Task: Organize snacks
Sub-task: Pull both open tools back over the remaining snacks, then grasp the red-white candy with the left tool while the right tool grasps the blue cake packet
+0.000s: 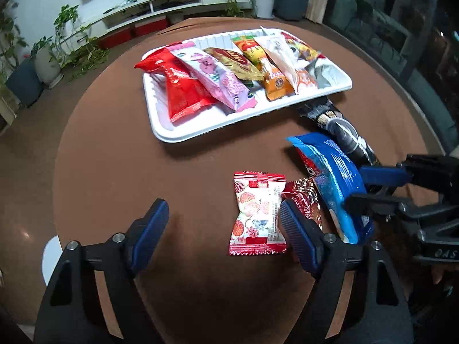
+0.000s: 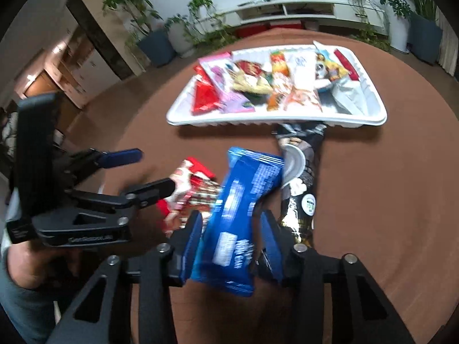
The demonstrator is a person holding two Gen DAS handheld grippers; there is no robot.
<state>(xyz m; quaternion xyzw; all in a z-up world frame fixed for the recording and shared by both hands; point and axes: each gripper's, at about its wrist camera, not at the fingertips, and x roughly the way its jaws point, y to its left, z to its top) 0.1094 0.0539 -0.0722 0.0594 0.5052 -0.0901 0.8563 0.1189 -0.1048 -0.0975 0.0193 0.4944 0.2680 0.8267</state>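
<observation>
A white tray (image 1: 183,139) (image 2: 258,121) at the far side of the round brown table holds several snack packets in a row. My right gripper (image 2: 232,229) (image 1: 355,186) is shut on a blue packet (image 2: 238,200) (image 1: 330,177), pinching its near half. My left gripper (image 1: 222,206) (image 2: 156,169) is open just above the table. A red-and-white candy packet (image 1: 258,215) (image 2: 180,180) lies between its fingers, close to the right one. A red foil candy (image 1: 304,197) (image 2: 200,192) sits between that packet and the blue one.
A long black packet (image 1: 344,132) (image 2: 301,177) lies on the table with its far end under the tray's near edge, right of the blue packet. Potted plants (image 1: 46,57) and a white TV bench (image 1: 160,3) stand beyond the table. A hand (image 2: 31,275) holds the left gripper.
</observation>
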